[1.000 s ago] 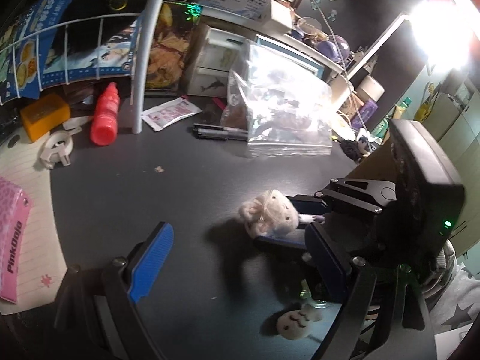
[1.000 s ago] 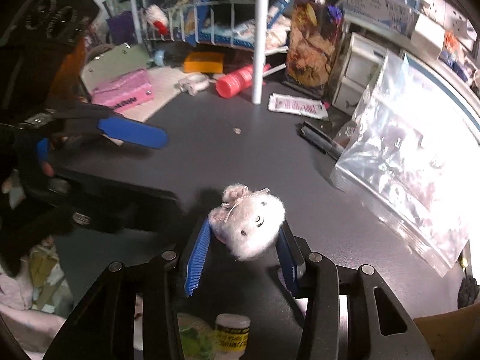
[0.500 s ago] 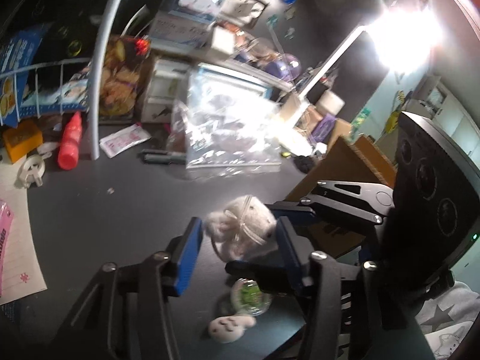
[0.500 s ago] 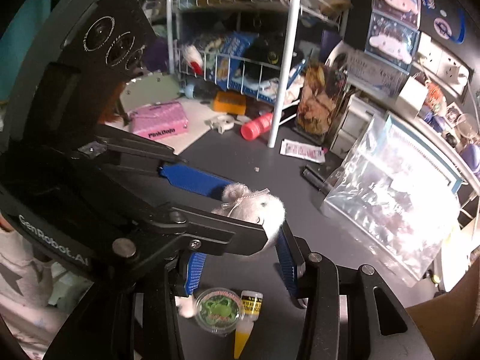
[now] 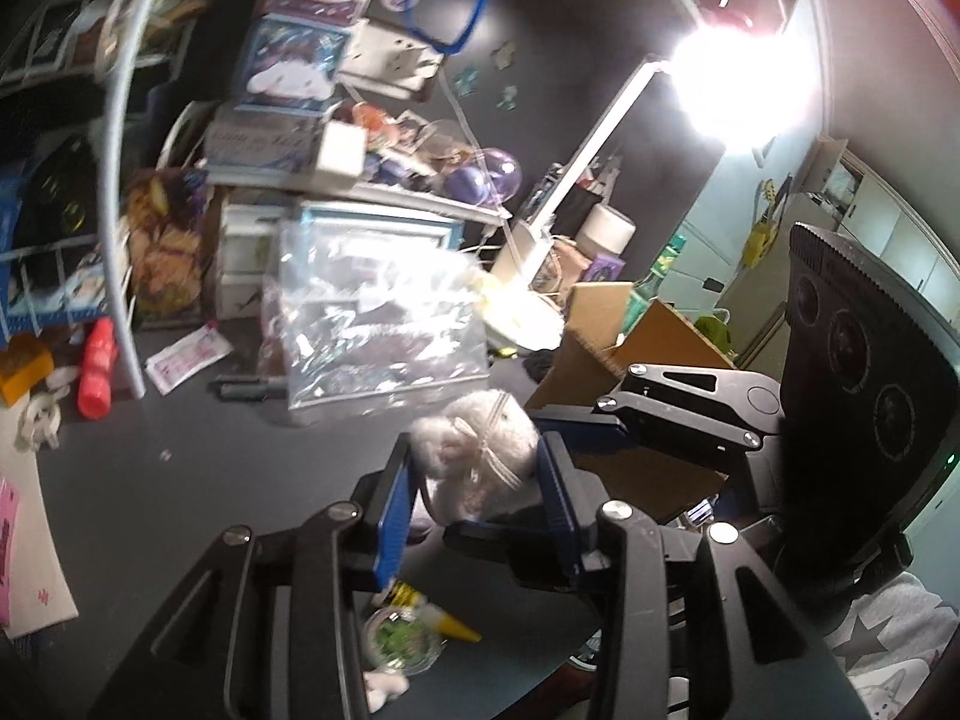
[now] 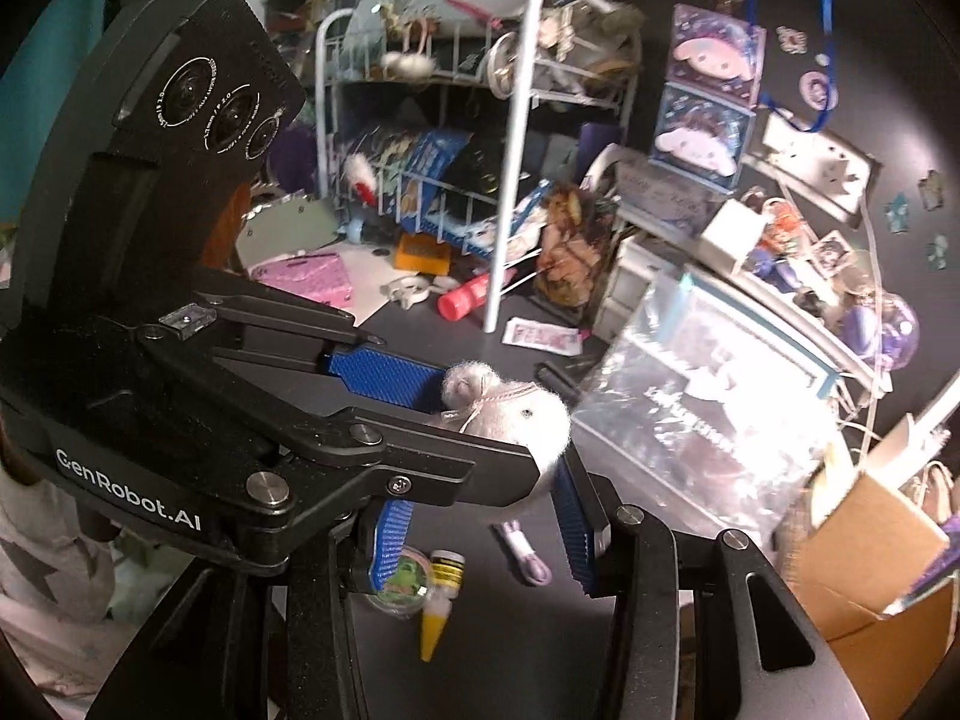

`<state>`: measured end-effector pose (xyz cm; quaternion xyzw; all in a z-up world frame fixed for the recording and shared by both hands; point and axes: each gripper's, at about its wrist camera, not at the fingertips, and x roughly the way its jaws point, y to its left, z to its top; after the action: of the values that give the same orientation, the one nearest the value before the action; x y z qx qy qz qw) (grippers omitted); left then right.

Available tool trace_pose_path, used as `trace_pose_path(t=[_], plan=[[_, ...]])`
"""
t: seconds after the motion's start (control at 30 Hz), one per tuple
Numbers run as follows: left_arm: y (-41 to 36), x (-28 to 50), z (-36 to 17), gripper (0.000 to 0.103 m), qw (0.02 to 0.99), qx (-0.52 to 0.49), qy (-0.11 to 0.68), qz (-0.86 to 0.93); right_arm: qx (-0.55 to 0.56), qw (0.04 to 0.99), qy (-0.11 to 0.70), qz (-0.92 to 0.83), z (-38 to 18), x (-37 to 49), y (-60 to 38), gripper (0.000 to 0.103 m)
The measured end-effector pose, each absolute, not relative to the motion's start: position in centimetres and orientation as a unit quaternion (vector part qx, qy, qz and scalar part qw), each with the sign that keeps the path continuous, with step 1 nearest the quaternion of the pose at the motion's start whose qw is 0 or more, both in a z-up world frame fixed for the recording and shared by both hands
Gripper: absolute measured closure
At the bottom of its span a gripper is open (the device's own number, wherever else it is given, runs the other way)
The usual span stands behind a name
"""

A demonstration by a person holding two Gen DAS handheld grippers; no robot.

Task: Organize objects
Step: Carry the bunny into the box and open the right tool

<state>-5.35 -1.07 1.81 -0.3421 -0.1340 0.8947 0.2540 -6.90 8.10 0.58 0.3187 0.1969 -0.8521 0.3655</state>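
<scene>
Both claws have hold of the same small fluffy plush toy, which hangs above the dark surface rather than resting on it. The left claw has just been closing, and its blue pads now press the toy from either side, the jaws narrow around it. The right claw grips the toy too, reaching in from the other side; its pads sit at the toy's lower part, jaws narrow as well. From the right wrist view the left claw's fingers cross in front, so the two sets of jaws meet on the toy at an angle to each other.

Below the toy on the surface lie a round green-lidded pot and a small yellow-tipped tube, with a lilac cord just beside them. Beyond the toy stands a clear plastic bag, and to the bag's far side an open cardboard box. Behind, a white wire rack rises from the surface, a red bottle lying at its foot.
</scene>
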Motion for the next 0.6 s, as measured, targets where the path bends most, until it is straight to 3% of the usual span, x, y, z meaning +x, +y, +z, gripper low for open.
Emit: trace_pose_path(t=[0.6], plan=[[10.4, -10.5, 5.4, 0.069, 0.315, -0.351, -0.084, 0.878, 0.308, 0.295, 0.171, -0.888, 4.2, -8.4, 18.9, 0.064]])
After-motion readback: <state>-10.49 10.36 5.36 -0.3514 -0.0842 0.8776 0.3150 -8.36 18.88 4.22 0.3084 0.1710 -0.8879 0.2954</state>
